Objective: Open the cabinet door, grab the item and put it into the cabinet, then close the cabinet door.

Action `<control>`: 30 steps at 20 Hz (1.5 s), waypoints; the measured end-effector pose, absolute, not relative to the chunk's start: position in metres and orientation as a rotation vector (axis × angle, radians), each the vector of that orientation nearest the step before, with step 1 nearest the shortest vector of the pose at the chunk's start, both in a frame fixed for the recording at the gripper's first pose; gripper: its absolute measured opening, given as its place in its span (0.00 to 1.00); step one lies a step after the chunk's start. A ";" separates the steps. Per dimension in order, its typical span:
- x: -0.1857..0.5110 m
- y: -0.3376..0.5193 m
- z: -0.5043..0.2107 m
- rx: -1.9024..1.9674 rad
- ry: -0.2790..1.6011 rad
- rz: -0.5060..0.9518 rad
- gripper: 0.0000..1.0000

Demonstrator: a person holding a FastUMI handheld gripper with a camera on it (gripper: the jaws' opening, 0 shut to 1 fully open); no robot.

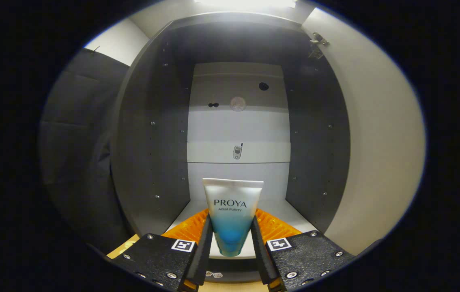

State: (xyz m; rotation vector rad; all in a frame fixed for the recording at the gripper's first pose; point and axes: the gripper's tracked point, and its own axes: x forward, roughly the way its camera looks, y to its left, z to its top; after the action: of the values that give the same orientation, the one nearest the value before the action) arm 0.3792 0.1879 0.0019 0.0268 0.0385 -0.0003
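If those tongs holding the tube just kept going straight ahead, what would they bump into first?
Probably the cabinet's pale back panel. The tongs, shut on the tube, point into the open cabinet; the way over its floor looks free, though depth is hard to judge.

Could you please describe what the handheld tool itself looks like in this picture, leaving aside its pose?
The tool has two blocky, rough-textured black housings studded with silver screws. Each housing carries a small square black-and-white marker near its inner edge. Two fingers run forward from the housings, with ribbed surfaces along their outer sides.
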 end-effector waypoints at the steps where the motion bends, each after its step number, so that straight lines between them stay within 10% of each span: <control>1: 0.388 0.190 -0.005 0.003 0.043 0.005 0.50; 19: 0.455 0.185 -0.062 0.025 0.106 -0.024 0.51; 25: 0.450 0.183 -0.045 0.049 0.059 -0.024 0.57; 30: 0.433 0.169 -0.032 0.071 0.045 -0.069 0.81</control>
State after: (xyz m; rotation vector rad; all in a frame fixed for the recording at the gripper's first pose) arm 0.4332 0.1694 -0.0318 0.0714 0.0447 -0.0690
